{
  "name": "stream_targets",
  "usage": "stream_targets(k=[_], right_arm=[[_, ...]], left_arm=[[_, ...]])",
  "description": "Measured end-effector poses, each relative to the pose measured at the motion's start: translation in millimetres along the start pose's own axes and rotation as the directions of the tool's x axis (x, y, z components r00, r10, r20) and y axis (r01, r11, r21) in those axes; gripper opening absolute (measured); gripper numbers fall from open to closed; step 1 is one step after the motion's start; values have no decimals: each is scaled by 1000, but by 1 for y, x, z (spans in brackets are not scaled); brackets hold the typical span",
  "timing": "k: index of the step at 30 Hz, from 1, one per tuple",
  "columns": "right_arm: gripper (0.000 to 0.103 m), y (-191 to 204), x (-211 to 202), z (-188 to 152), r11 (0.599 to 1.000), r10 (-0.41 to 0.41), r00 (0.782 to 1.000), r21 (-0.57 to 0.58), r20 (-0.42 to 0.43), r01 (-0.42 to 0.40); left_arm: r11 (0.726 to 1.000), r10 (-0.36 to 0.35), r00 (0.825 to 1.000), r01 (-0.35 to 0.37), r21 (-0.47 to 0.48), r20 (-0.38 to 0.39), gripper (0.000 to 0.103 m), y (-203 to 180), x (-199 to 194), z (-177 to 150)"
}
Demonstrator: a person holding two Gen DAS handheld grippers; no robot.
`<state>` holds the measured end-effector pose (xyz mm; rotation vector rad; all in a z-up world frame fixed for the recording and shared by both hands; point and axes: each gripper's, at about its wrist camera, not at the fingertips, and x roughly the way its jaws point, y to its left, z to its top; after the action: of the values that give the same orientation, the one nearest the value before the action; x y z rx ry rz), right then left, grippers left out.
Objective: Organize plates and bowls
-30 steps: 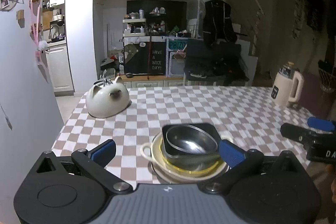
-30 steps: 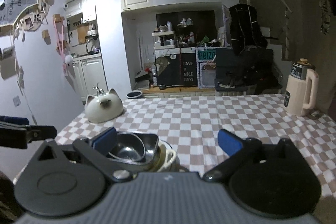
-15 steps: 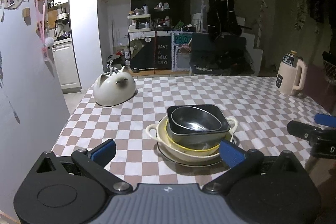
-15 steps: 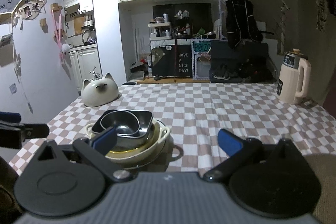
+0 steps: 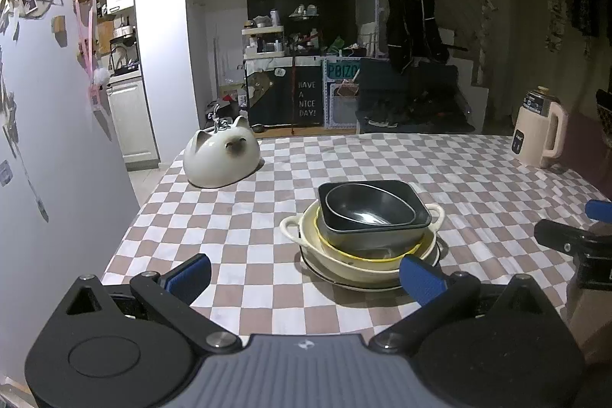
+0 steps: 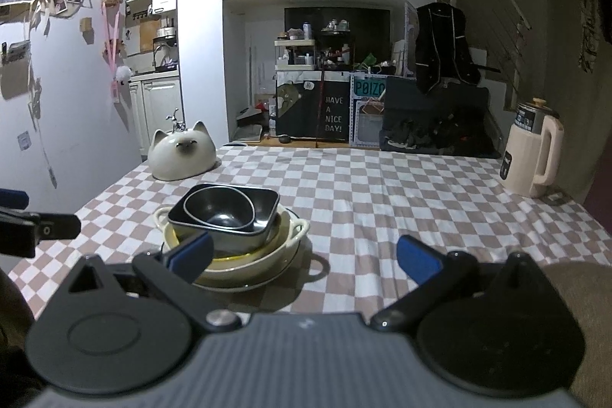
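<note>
A stack of dishes stands on the checkered tablecloth. A round metal bowl nests in a dark rectangular dish, inside a yellow-rimmed bowl and a cream two-handled bowl, on a plate. In the right wrist view the same metal bowl and cream bowl sit ahead on the left. My left gripper is open, pulled back from the stack with nothing between its fingers. My right gripper is open and empty too, its left finger in front of the stack.
A white cat-shaped ceramic dome sits at the table's far left corner. A cream kettle stands at the far right edge. A wall runs along the left side. The other gripper shows at each view's edge.
Both grippers have drawn back and risen from the stack, so the dishes look farther off and more of the table shows. The stack itself has not moved.
</note>
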<state>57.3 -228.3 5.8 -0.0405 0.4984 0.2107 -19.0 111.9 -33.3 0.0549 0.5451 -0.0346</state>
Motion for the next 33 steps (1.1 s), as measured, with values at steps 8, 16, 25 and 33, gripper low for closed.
stream_targets(k=[8,16,25,33], right_arm=[[103,0,0,0,1000,0,1000,-2,-1,0],[103,0,1,0,1000,0,1000,-6,-6,0],[103,0,1,0,1000,1,1000,-10,-8,-1],[103,1,1,0,1000,1,1000,-10,-8,-1]], left_arm=[[1000,-5,1000,5,4,-1,103,-4,0,-1],[1000,-6,1000,6,4,-2,103,-6,0,-1],[1000,-9,1000,9,9,-1,103,-8,0,-1],[1000,-10,1000,10,9,-2,103,-8,0,-1]])
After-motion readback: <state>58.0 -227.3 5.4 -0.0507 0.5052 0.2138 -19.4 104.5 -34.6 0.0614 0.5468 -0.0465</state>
